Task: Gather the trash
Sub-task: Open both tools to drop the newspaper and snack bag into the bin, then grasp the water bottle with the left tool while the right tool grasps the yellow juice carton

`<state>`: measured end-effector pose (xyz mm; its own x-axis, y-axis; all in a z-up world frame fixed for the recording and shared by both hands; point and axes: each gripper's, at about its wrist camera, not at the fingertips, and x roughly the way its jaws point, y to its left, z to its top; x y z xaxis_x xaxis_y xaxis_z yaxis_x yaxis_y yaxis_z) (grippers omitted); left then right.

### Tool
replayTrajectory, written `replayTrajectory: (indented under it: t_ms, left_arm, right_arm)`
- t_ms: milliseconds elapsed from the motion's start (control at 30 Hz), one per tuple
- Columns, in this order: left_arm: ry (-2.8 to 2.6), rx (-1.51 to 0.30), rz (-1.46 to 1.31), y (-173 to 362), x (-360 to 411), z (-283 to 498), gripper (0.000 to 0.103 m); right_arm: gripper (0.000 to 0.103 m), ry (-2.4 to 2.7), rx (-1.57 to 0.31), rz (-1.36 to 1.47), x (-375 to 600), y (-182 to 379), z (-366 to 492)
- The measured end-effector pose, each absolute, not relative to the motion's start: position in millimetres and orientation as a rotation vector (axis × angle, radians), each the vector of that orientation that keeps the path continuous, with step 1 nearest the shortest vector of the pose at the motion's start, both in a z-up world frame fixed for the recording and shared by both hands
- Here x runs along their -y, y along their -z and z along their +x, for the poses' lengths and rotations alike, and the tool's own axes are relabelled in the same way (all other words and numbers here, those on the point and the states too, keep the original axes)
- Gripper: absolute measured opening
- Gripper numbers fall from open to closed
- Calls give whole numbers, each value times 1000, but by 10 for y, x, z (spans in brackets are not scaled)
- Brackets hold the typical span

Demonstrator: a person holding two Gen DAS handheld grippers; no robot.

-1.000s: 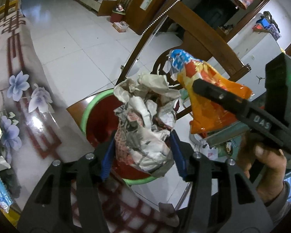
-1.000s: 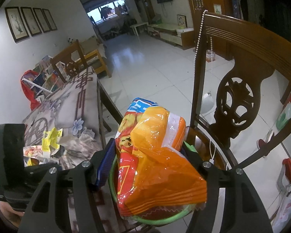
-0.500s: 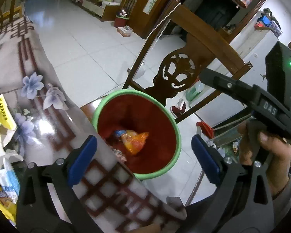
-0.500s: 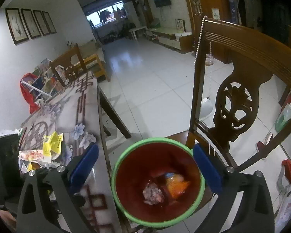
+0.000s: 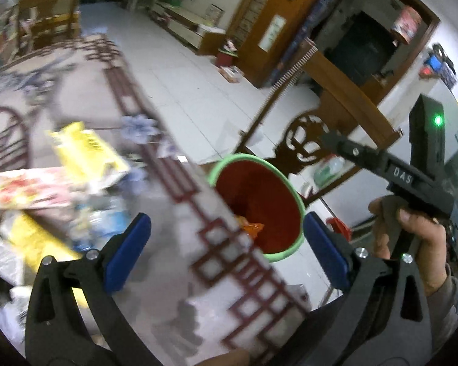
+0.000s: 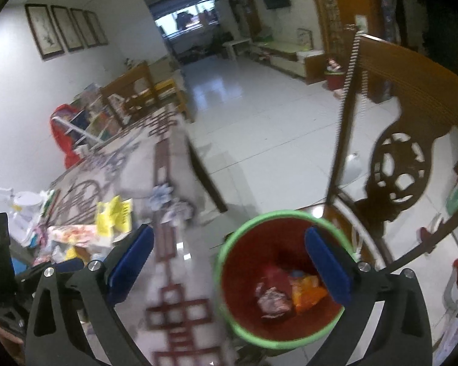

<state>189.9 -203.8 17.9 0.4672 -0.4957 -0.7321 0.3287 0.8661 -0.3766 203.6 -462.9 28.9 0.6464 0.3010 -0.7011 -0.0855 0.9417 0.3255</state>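
- Left hand-held gripper [image 5: 226,254] and right hand-held gripper [image 6: 229,267]: both jaws wide open, nothing in them.
- Red bin [image 6: 247,262] sits beside the surface [image 5: 174,277], holding an orange wrapper [image 6: 305,292] and crumpled paper [image 6: 270,300].
- Remaining trash, like the yellow packet [image 5: 85,152], lies on the surface: probably light, crinkly, slippery. I'd pinch a bunched fold, not a flat face.

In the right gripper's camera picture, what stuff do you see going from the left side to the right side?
Red bag by the wall → yellow wrapper on the table → green-rimmed red bin with trash inside → carved wooden chair back.
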Motion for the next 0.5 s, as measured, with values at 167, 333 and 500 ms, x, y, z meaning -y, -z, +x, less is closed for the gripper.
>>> replayTrajectory:
  t_ms: [167, 333, 500]
  left_arm:
    - [411, -933, -240, -320, 1442, 1732, 98]
    - [300, -907, -234, -414, 770, 1509, 98]
    - [210, -902, -243, -405, 131, 1307, 98]
  right_arm:
    - [96, -307, -833, 201, 4107, -412, 2047]
    - [96, -386, -837, 140, 3648, -451, 2042]
    - [96, -467, -847, 36, 3127, -407, 1946]
